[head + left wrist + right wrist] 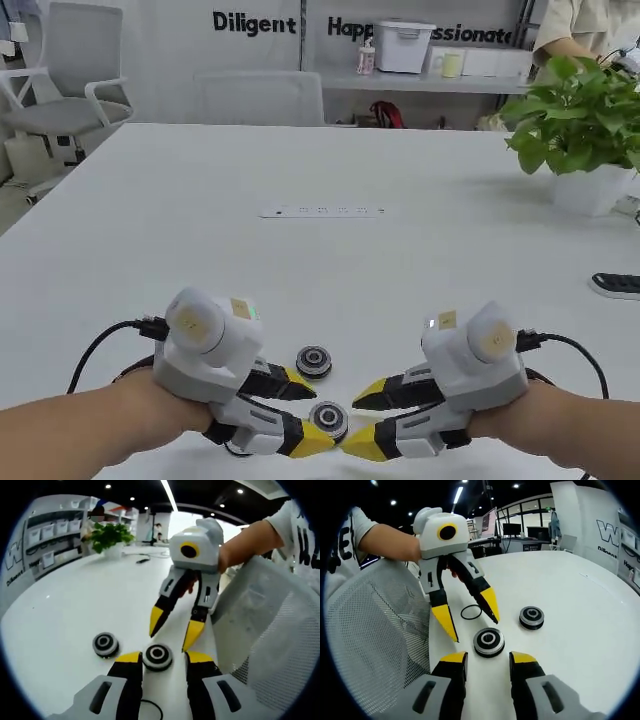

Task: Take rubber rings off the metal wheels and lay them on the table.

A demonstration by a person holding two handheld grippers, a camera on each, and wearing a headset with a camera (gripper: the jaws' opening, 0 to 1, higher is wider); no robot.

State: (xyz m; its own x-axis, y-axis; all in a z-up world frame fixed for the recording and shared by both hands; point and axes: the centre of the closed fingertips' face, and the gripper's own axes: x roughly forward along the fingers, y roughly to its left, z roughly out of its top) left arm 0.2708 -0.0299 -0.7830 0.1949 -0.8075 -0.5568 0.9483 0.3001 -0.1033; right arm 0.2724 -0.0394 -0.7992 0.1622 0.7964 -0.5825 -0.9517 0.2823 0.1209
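Head view: left gripper and right gripper, both open and empty, flank one wheel, probably to strip its ring.

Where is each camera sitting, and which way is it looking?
Head view: on the person's head, looking forward and down at the white table; both forearms show, holding the left hand-held gripper and right hand-held gripper, white with yellow-tipped black jaws.
Left gripper view: on the left hand-held gripper, facing the right one; its own jaws rise from below.
Right gripper view: on the right hand-held gripper, facing the left one; own jaws below.
Shared: both gripper views see the same silver metal wheel with a black rubber ring, from opposite sides.
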